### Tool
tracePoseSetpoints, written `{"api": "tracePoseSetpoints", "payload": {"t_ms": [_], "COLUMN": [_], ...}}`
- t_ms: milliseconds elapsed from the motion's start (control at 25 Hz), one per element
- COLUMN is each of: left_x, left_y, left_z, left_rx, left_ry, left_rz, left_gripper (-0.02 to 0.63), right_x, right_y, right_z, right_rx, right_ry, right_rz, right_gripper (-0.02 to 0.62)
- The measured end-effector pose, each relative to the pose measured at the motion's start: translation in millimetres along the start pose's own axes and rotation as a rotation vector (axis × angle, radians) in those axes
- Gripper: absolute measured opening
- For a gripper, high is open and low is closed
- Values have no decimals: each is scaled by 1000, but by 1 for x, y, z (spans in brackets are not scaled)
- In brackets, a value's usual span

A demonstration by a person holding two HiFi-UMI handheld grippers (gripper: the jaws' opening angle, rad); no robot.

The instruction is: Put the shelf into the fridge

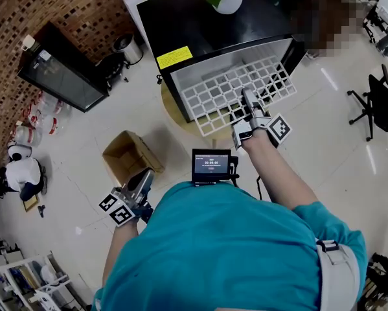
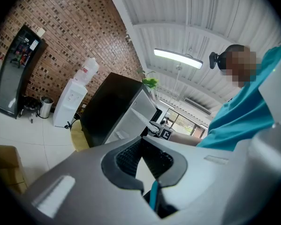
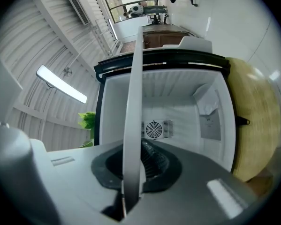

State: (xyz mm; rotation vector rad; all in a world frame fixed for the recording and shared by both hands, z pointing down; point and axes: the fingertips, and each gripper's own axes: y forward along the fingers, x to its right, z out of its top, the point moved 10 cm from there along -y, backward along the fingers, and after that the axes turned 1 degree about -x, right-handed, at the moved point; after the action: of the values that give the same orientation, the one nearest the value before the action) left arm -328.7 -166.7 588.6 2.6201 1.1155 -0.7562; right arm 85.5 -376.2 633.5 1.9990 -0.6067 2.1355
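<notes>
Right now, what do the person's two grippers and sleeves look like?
Both the left gripper and right gripper have grey bodies, black ribbed pads, and a white cube with black square markers. The person wears a short-sleeved teal shirt.

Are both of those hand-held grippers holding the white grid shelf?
No, only the right gripper clamps the white grid shelf; the left gripper hangs low beside the person, apart from it.
</notes>
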Motion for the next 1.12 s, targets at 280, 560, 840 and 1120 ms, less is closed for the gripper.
{"api": "tracePoseSetpoints", "payload": {"t_ms": [280,560,840,1120], "left_x": [-1,4,6,10], "left_y": [5,3,3,2], "left_z": [1,3,1,-1], "left_rx": [-27,-25,-25,-21], "left_ry": [1,-5,-6,-8], "left_rz": [-3,6,2,6], "left_gripper": [-2,-3,-2,-3], "right_x": [2,3,-7,0], "right_y": [6,3,13,7], "right_z": [0,9,11,-12], "right_rx": [42,56,81,-37], "right_ry": [10,-16,-9,-24], "right_rz": [-9,-30,-1,-16], "right_gripper": [28,28,26,28]}}
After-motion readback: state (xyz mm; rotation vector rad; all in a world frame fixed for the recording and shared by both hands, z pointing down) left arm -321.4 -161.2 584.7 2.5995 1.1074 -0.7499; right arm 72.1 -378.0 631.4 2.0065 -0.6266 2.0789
